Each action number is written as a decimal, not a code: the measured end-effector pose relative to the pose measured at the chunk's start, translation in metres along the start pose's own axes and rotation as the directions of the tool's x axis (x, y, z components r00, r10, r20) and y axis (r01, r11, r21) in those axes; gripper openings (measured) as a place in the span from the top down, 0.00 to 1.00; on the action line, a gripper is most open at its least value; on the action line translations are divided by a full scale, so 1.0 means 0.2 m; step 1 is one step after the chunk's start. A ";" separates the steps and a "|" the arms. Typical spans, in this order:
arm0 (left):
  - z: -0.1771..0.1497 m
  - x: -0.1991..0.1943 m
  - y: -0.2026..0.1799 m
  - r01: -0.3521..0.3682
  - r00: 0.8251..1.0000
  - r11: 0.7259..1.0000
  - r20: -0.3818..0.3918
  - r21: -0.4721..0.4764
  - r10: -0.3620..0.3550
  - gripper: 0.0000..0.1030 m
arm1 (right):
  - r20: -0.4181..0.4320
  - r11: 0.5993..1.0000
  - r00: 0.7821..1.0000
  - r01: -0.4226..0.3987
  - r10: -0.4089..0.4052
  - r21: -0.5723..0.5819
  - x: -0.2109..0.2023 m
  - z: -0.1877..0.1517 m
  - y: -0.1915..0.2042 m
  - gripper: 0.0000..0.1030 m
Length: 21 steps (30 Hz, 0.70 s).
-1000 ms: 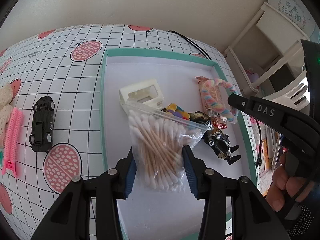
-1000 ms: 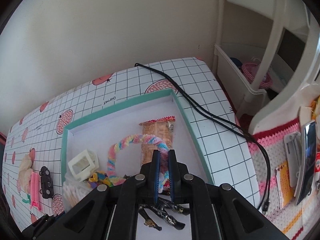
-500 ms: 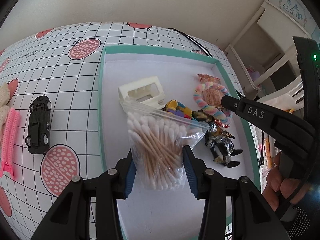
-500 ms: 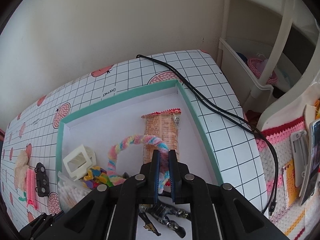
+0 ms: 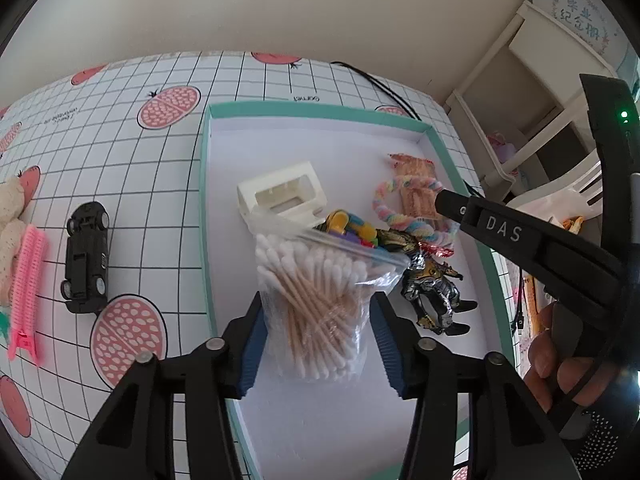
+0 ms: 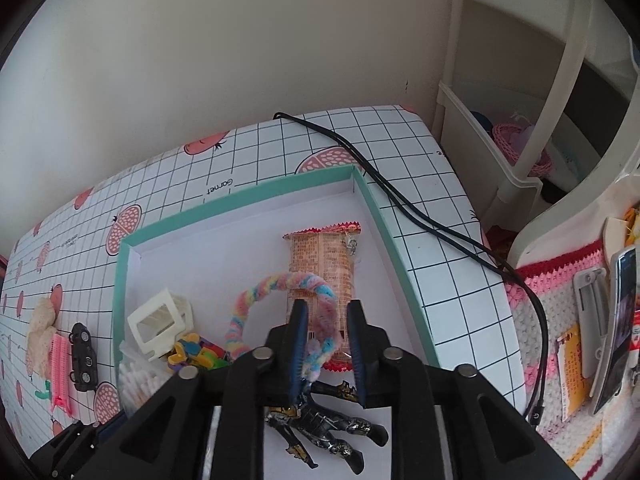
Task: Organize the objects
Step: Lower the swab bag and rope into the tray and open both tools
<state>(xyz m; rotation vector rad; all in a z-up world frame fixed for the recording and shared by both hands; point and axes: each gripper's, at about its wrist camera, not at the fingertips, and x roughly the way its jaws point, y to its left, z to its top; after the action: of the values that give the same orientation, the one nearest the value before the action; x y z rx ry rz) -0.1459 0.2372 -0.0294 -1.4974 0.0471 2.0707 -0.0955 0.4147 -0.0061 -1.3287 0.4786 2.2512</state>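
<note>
The left gripper [image 5: 316, 320] has its jaws spread wide either side of a clear bag of cotton swabs [image 5: 320, 296]; the blue pads stand just off the bag's sides, so it is not clamped. The bag lies on the white floor of a teal-rimmed tray [image 5: 204, 208], its top end against a cream plastic frame [image 5: 282, 196] and a cluster of small coloured pieces [image 5: 350, 228]. The right gripper [image 6: 326, 332] is also open, its jaws parted around one end of a pastel twisted loop [image 6: 280, 284] without pressing it; the loop arches over an orange snack packet [image 6: 322, 256] lying near the tray's right wall. A dark toy figure [image 6: 320, 420] lies in the tray beneath that gripper. Outside the tray, on the grid-patterned tablecloth [image 5: 120, 160], a black toy car [image 5: 86, 256] sits beside a pink comb [image 5: 26, 288] and a cream plush item [image 5: 10, 216]. A black cable [image 6: 400, 200] runs across the cloth past the tray's far corner.
</note>
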 end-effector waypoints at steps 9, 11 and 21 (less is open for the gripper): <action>0.01 -0.10 -0.03 0.011 0.999 1.000 0.031 0.006 -0.011 0.47 | 0.014 1.000 1.000 -0.004 0.004 -0.012 -0.08 0.01 0.02 0.62; 0.02 -0.13 -0.03 0.014 0.999 1.000 0.045 0.003 -0.014 0.47 | 0.023 1.000 1.000 -0.002 0.002 -0.011 -0.11 0.02 0.02 0.62; 0.04 -0.25 0.06 -0.018 0.996 0.999 0.085 -0.035 0.021 0.47 | 0.021 1.000 1.000 0.005 -0.004 -0.020 -0.16 -0.04 0.06 0.62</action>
<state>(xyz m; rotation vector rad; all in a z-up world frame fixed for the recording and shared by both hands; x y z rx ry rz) -0.1485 0.2097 0.0143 -1.4321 -0.0075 2.1587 -0.0839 0.3933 0.0196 -1.3135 0.4464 2.2695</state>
